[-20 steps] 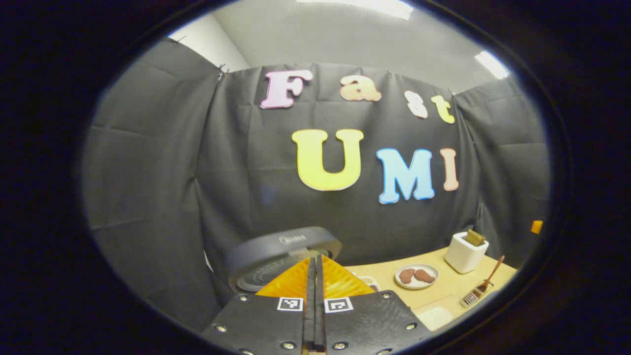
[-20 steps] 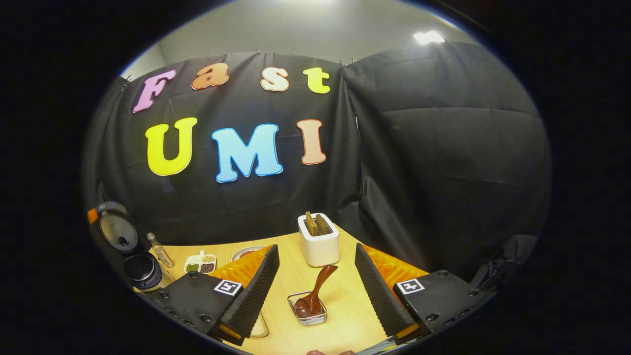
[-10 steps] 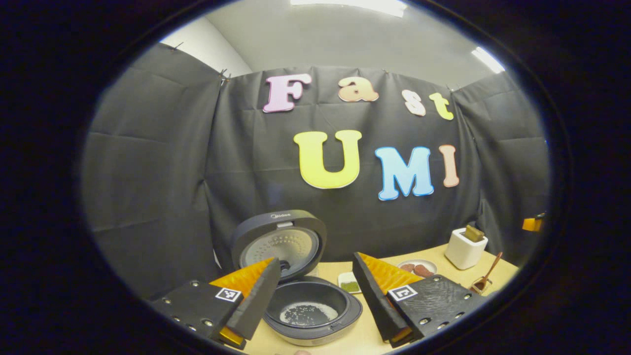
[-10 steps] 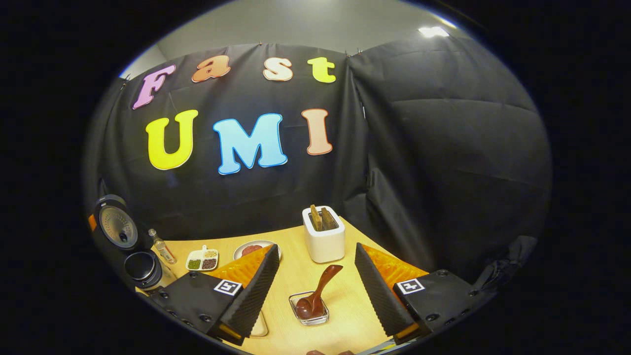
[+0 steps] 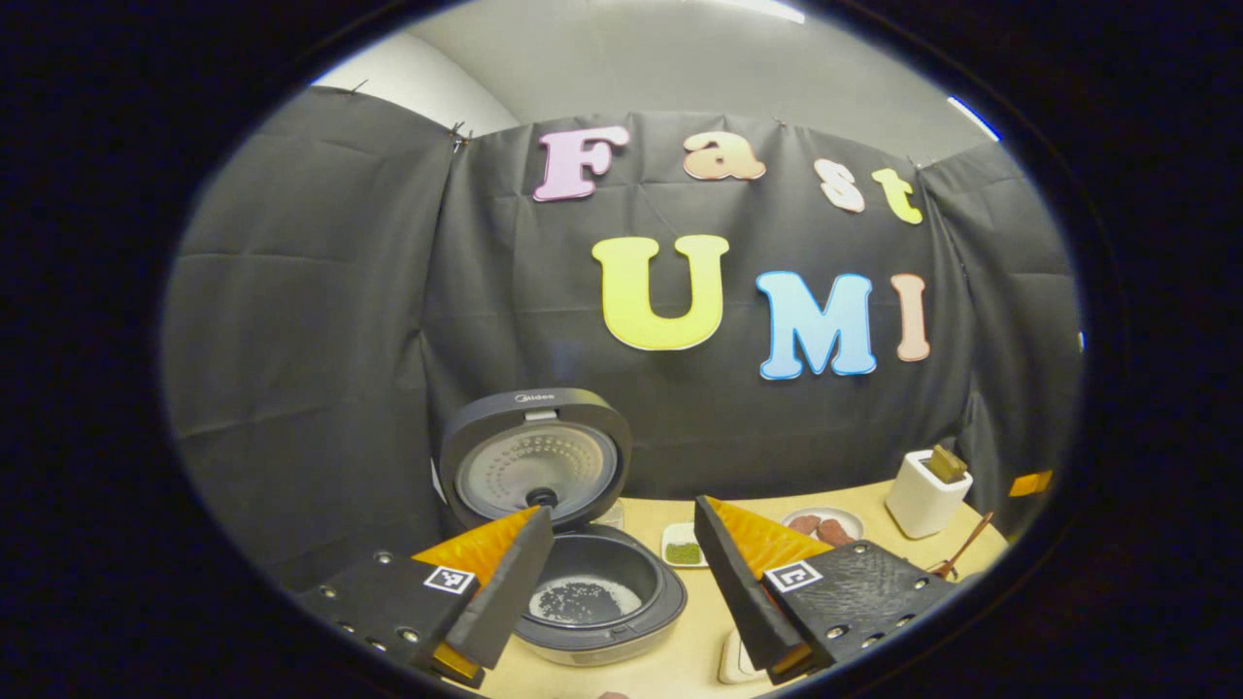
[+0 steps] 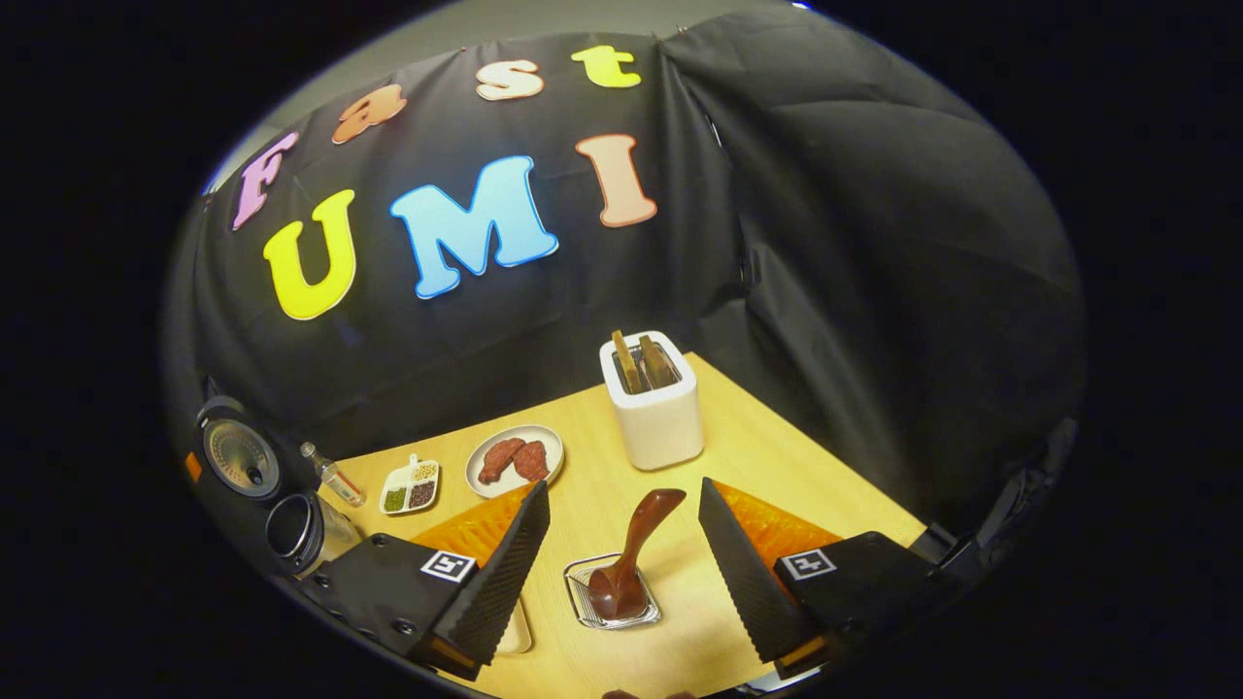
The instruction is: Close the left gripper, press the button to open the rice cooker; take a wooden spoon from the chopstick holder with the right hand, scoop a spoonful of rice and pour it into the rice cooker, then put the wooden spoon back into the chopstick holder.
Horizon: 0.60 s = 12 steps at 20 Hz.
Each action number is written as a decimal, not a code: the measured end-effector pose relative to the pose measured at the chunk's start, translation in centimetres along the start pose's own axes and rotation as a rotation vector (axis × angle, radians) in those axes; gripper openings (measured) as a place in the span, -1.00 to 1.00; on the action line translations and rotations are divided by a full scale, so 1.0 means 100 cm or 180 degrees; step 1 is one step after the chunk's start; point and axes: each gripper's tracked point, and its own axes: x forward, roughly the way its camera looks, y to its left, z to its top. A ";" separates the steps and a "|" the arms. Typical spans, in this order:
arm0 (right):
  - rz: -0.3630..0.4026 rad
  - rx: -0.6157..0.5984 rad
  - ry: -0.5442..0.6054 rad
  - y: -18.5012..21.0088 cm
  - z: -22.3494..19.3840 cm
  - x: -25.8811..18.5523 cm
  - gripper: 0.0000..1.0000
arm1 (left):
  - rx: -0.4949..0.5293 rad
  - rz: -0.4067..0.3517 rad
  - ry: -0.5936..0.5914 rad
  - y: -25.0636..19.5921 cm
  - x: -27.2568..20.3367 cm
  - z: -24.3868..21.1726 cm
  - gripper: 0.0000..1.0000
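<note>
The dark rice cooker (image 5: 592, 621) stands with its lid (image 5: 532, 456) swung upright, and a few grains lie in the bottom of the pot. My left gripper (image 5: 621, 510) is open in front of it with nothing between the fingers. The wooden spoon (image 6: 631, 553) stands bowl-down in a small wire holder (image 6: 583, 614) on the table. My right gripper (image 6: 621, 488) is open, one finger on each side of the spoon's handle, not touching it. The cooker (image 6: 291, 524) also appears far left in the right gripper view.
A white toaster (image 6: 655, 408) holding two slices stands behind the spoon. A plate of meat (image 6: 515, 458), a divided dish of beans (image 6: 411, 485) and a small bottle (image 6: 335, 476) lie between toaster and cooker. A white tray (image 6: 515, 631) lies partly under one finger.
The left gripper went from shut to open and drew back, and the cooker lid swung up. The right gripper has tilted down and closed in over the spoon.
</note>
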 end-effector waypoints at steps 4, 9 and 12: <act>0.0182 0.0202 0.0389 -0.007 -0.025 0.034 0.96 | -0.0020 0.0149 0.0116 -0.020 -0.014 -0.008 0.83; 0.0378 0.0226 0.0766 -0.010 -0.057 0.077 0.97 | 0.0170 0.0394 0.0288 -0.038 -0.042 -0.020 0.84; 0.0509 0.0232 0.0924 -0.011 -0.070 0.097 0.96 | 0.0167 0.0540 0.0376 -0.051 -0.063 -0.027 0.83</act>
